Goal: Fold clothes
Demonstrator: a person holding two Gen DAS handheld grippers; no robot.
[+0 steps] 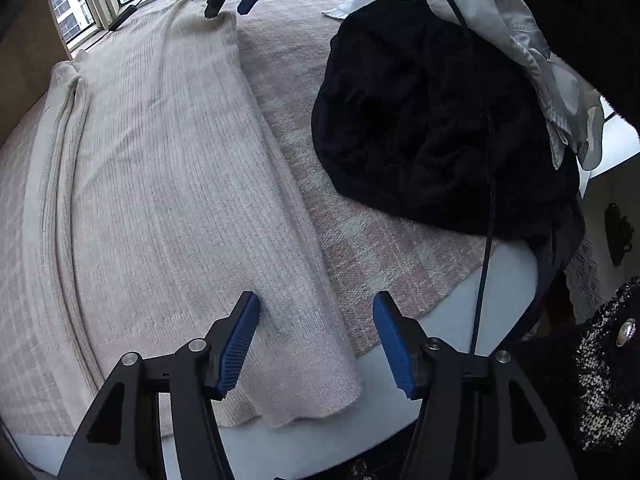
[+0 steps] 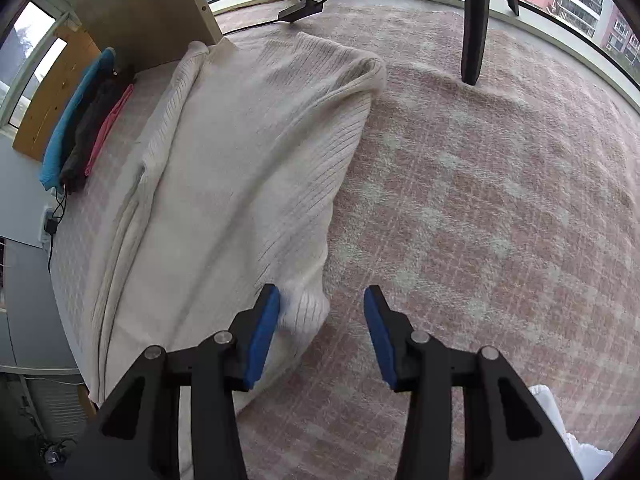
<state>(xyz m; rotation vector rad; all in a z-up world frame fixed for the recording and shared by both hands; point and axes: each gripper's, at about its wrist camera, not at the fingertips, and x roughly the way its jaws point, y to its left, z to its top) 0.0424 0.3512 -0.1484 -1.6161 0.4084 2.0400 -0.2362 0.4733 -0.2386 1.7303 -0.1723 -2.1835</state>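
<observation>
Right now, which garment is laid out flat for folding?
The cream sweater. The black garment and white shirt lie heaped beside it.

Cream ribbed sweater point(image 1: 168, 200) flat on pink blanket point(image 1: 360, 248), left gripper point(image 1: 316, 316) jaws apart, black garment point(image 1: 432, 120) beside

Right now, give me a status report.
Left tool open, right tool open. Cream sweater half folded, flat. Dark garment pile beside it, apart.
</observation>
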